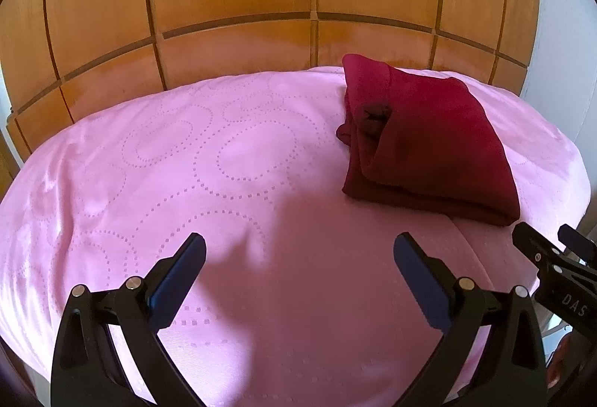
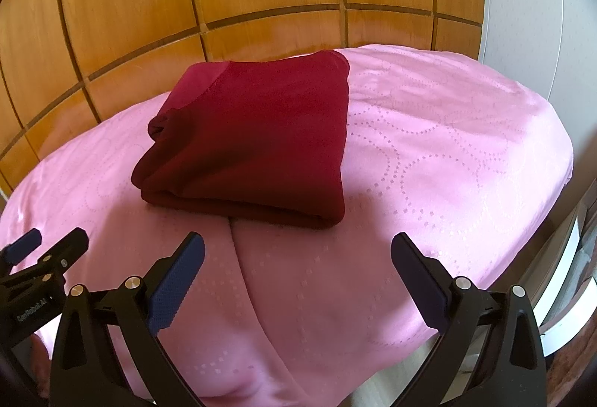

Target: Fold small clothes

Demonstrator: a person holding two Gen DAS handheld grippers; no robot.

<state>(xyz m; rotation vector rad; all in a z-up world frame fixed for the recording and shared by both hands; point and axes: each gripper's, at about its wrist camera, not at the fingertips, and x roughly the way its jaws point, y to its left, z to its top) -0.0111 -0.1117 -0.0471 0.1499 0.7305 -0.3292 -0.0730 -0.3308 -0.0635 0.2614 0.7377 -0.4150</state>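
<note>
Left wrist view | left tongs [image 1: 298,257] wide, empty | right tongs [image 2: 297,257] wide, empty | folded maroon garment [image 2: 253,138] on pink bedspread [image 2: 447,153]

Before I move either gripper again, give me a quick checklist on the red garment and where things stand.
1. Left gripper open and holding nothing: ok.
2. Right gripper open and holding nothing: ok.
3. Red garment folded into a compact stack on the pink bedspread: ok.
4. Edges tidy: not ok, a bunched bit sticks out at its left side.
5. Both grippers apart from the garment: ok.
6. More clothes left to fold: cannot tell, none in view.
</note>
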